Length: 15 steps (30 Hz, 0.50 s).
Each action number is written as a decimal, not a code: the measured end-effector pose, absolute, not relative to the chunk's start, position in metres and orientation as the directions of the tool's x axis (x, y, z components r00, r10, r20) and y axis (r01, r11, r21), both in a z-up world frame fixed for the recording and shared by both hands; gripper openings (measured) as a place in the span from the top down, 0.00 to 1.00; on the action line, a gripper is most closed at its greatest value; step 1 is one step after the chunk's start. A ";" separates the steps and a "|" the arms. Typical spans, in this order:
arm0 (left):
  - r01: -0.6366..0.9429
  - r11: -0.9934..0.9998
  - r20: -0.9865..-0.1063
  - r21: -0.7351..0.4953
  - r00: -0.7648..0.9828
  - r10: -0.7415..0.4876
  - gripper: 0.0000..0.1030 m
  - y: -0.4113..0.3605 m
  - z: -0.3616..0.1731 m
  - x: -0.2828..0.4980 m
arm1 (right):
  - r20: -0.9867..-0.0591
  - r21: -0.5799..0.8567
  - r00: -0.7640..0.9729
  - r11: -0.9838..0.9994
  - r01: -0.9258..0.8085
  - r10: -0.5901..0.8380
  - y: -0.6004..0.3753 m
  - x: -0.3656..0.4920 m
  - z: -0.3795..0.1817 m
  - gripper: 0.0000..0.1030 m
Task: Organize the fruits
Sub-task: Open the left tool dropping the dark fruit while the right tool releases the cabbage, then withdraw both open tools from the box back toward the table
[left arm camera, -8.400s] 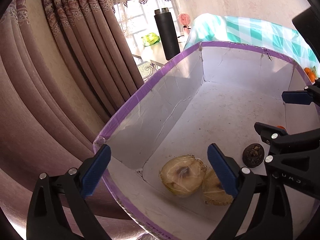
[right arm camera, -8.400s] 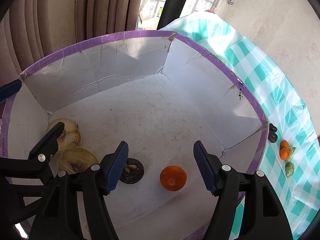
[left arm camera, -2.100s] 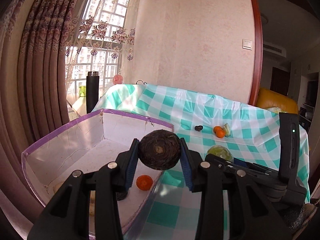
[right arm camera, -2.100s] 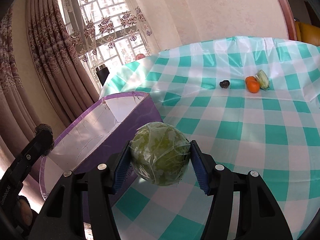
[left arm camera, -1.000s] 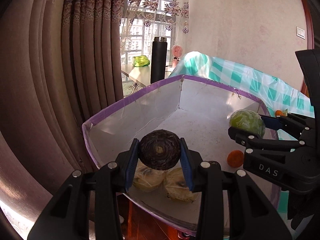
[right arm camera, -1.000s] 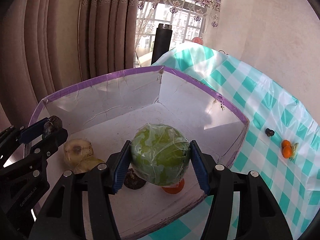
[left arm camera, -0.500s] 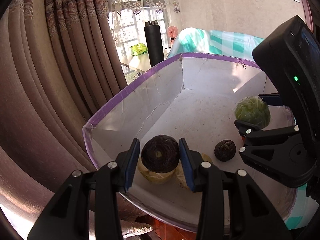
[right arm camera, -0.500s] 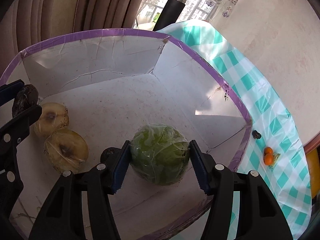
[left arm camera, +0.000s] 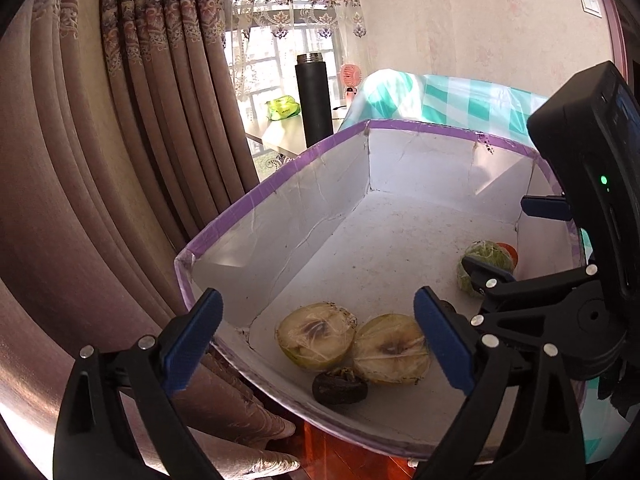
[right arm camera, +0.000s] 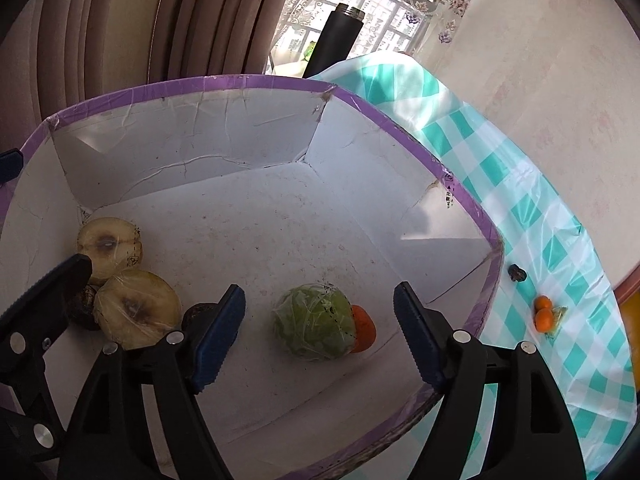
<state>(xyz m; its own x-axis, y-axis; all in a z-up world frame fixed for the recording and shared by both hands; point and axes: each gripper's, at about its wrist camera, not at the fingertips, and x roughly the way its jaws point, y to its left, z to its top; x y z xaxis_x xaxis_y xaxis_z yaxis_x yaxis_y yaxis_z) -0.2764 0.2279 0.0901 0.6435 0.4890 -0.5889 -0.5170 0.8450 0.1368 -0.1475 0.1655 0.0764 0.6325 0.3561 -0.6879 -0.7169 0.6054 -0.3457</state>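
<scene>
A white cardboard box with a purple rim (left arm camera: 280, 184) (right arm camera: 472, 208) holds the fruit. My left gripper (left arm camera: 318, 338) is open and empty above two wrapped cut halves (left arm camera: 316, 338) (right arm camera: 138, 308) and a dark round fruit (left arm camera: 340, 387) in the box's near corner. My right gripper (right arm camera: 320, 332) is open and empty above a wrapped green cabbage-like ball (right arm camera: 314, 322) (left arm camera: 486, 262), which rests on the box floor against an orange (right arm camera: 364, 328). Another dark fruit (right arm camera: 198, 314) lies behind my right gripper's left finger.
On the teal checked tablecloth (right arm camera: 560, 240) outside the box lie a small dark fruit (right arm camera: 518, 273), two small oranges (right arm camera: 543, 314) and a pale green piece. A black flask (left arm camera: 314, 100) stands beyond the box. Curtains (left arm camera: 120, 160) hang to the left.
Both grippers have opened. The dark fruit has dropped from my left gripper next to the cut halves. The green ball has dropped from my right gripper beside the orange.
</scene>
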 end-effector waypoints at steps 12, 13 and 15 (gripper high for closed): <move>-0.539 0.842 -0.386 0.023 0.772 0.505 0.02 0.209 0.140 -0.307 | -0.485 -0.223 0.707 0.709 -0.669 0.514 0.122 -0.151 0.115 0.15; -0.528 0.849 -0.366 0.015 0.787 0.496 0.02 0.204 0.145 -0.308 | -0.464 -0.196 0.715 0.726 -0.659 0.523 0.112 -0.148 0.120 0.15; -0.494 0.869 -0.331 0.005 0.820 0.468 0.02 0.190 0.157 -0.307 | -0.429 -0.130 0.733 0.766 -0.629 0.528 0.090 -0.140 0.128 0.15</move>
<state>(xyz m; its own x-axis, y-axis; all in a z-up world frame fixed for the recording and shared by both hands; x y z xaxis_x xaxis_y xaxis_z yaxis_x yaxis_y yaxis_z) -0.3074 0.1897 0.1570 0.8195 0.4676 -0.3311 -0.4940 0.8694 0.0052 -0.1405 0.0897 0.1280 0.7326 0.5282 -0.4293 -0.6290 0.7664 -0.1304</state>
